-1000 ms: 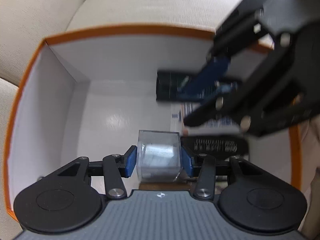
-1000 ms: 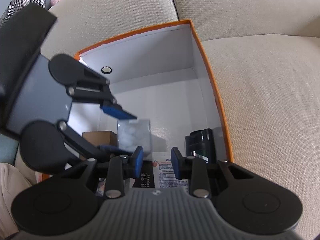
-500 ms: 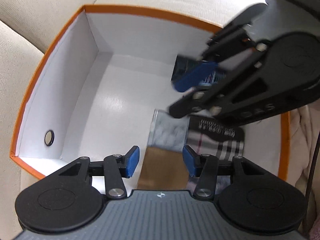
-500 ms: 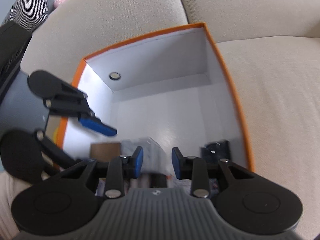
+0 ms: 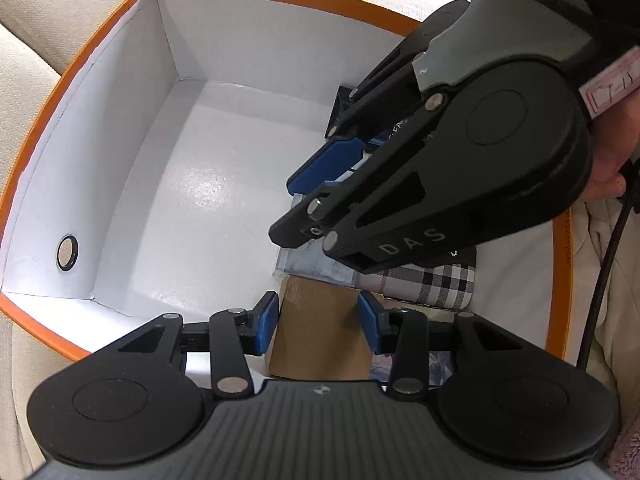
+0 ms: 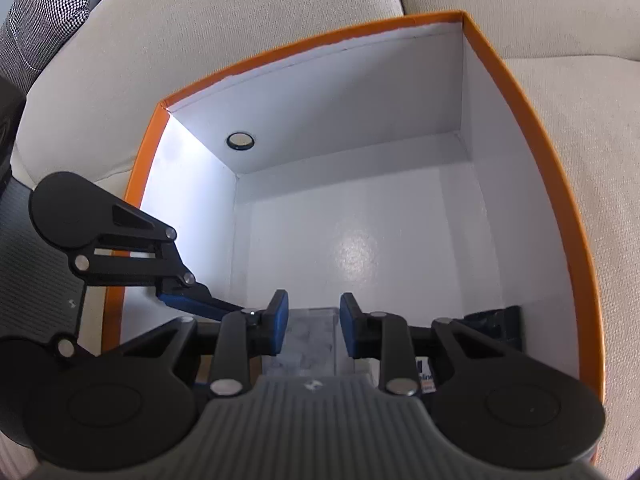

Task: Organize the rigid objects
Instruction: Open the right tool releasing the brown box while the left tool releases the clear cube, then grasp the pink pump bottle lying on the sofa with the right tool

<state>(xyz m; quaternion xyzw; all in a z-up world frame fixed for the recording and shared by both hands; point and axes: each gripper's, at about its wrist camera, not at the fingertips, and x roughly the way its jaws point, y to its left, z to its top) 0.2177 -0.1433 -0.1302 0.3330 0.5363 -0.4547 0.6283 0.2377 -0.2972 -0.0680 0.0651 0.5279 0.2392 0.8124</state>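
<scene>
Orange-rimmed box (image 5: pixel 100 92), bare floor beside brown block (image 5: pixel 320 332)

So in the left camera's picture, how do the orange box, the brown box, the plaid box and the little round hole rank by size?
Largest to smallest as they look:
1. Orange box
2. Brown box and plaid box: unsure, since the brown one is nearer and the plaid one partly hidden
3. Round hole
</scene>
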